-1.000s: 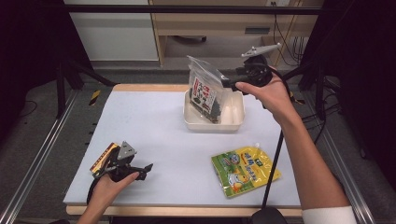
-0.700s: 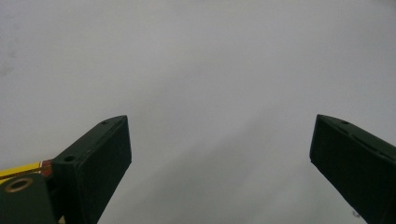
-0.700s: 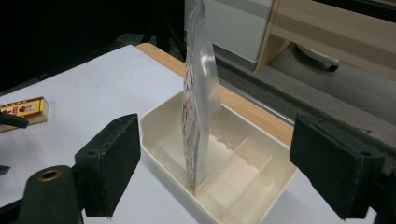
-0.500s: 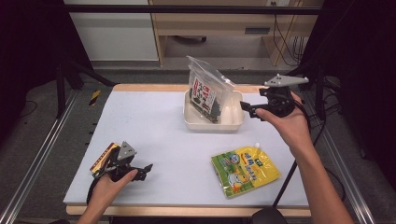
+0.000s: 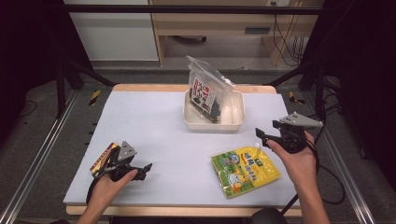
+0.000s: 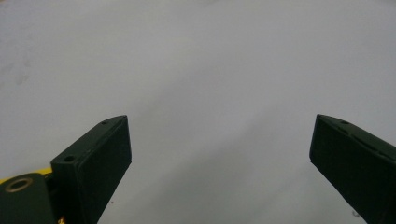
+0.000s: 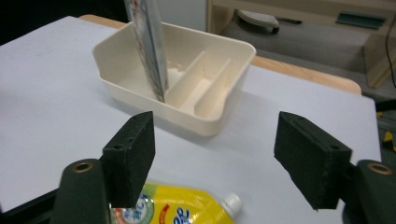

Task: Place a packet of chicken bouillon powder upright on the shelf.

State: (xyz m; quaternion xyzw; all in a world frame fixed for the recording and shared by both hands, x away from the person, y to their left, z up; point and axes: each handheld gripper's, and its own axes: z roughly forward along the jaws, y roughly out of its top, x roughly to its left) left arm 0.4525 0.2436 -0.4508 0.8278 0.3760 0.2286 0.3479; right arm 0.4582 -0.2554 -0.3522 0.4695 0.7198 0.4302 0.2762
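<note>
Table (image 5: 154,126), white: cream tray (image 5: 236,122) at far centre, a clear packet (image 5: 205,91) standing in its left compartment. Yellow pouch (image 5: 245,170) flat near the front right edge. Right gripper (image 5: 262,136) just beside its spout, jaws apart and empty, just been closing; left gripper (image 5: 144,169) open, empty, front left.

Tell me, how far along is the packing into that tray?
One clear bag already stands in the cream tray. The right tongs, open and empty, hang beside the yellow pouch lying on the table, likely next. A striped packet by the left tongs also waits.
</note>
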